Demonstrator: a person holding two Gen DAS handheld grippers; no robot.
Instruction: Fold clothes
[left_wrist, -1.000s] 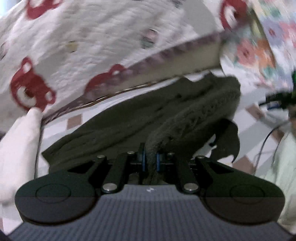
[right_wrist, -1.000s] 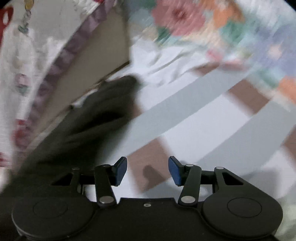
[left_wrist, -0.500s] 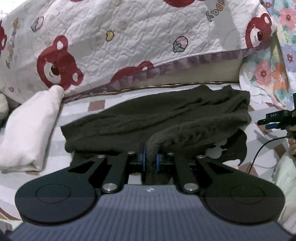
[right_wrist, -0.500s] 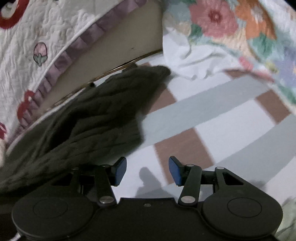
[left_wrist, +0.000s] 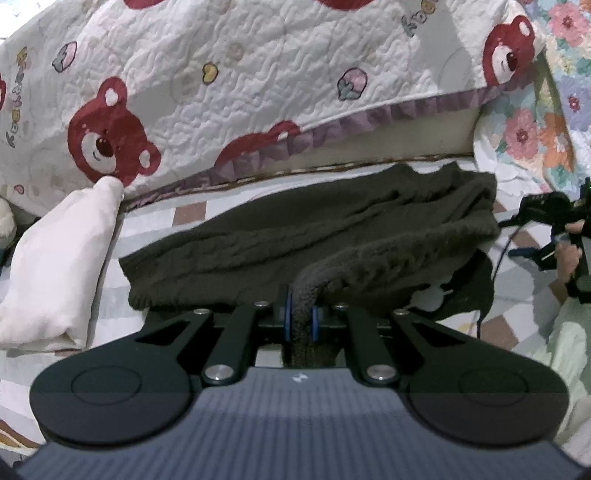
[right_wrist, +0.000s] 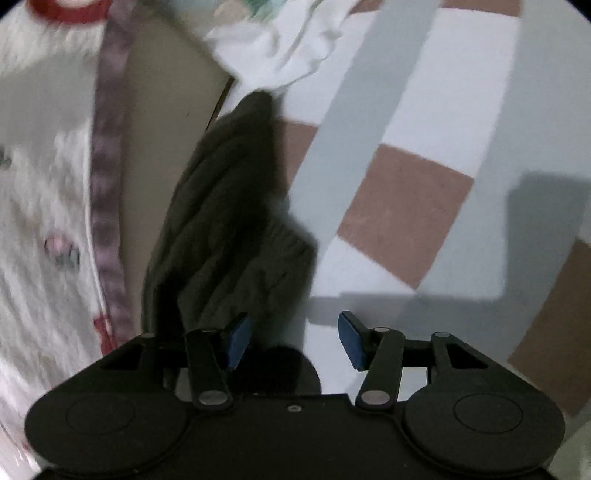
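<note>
Checked bedding (left_wrist: 147, 236) in white, grey and brown squares covers the surface, and a white quilt printed with red bears (left_wrist: 258, 74) hangs across the top of the left wrist view, edged with a purple frill. A dark olive knitted sweater (left_wrist: 295, 229) lies spread across the middle of that view, just below the frill. The left gripper (left_wrist: 300, 325) sits at the lower centre, its blue pads pinched nearly together on a thick roll of the sweater's near edge. A folded white cloth (left_wrist: 55, 266) lies at the left edge, apart from the sweater. At the far right a hand (left_wrist: 567, 254) holds the right gripper (right_wrist: 293, 338). In the right wrist view its blue pads stand wide apart, having just opened further, with nothing pressed between them; the sweater's corner lies just beyond the left pad. Floral fabric (left_wrist: 554, 110) fills the upper right.
</note>
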